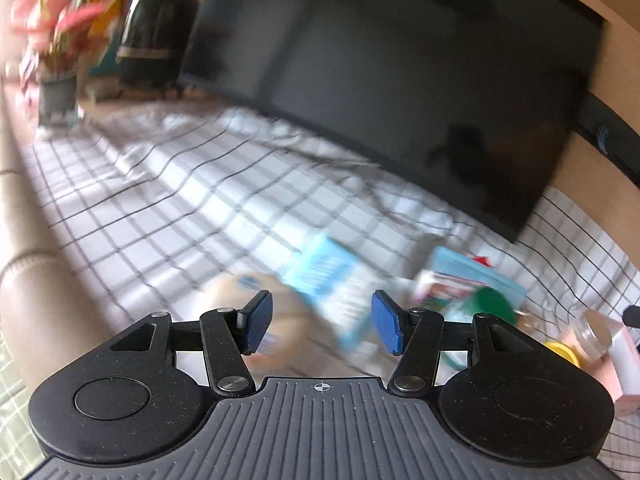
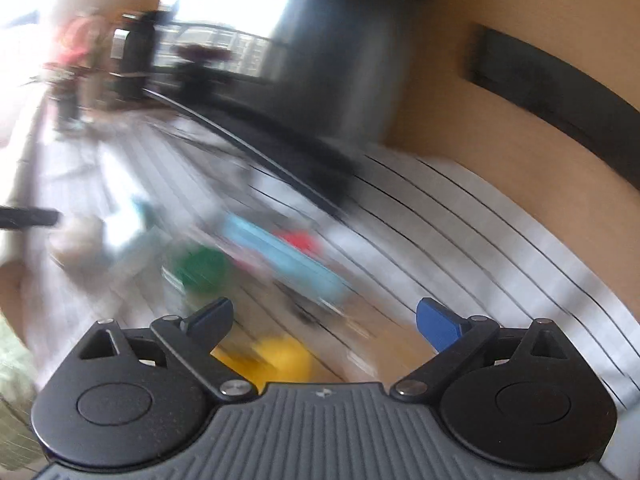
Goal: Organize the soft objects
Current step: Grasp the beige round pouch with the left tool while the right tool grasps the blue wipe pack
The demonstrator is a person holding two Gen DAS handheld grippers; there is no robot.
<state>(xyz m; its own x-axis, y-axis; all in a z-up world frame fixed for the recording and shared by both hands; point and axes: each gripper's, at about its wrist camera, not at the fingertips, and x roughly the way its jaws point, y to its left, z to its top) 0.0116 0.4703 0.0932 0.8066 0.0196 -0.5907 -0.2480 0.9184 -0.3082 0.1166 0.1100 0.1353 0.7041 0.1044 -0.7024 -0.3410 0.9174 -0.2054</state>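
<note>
Both views are motion-blurred. My left gripper (image 1: 322, 320) is open and empty, above a white checked cloth (image 1: 168, 184). Just beyond its fingers lie a beige soft toy (image 1: 256, 284), a light blue packet (image 1: 324, 272), a blue flat box (image 1: 476, 272) and a green round thing (image 1: 492, 304). My right gripper (image 2: 324, 320) is open wide and empty. Ahead of it are a yellow object (image 2: 280, 356), the green thing (image 2: 204, 268), the blue box (image 2: 288, 260) and something red (image 2: 296, 240).
A large dark TV screen (image 1: 400, 80) stands behind the cloth. A potted pink plant (image 1: 60, 60) and a black bag (image 1: 156, 36) are at the far left. A pink box with a clear jar (image 1: 600, 336) sits at the right. A tan sofa edge (image 1: 24, 200) runs along the left.
</note>
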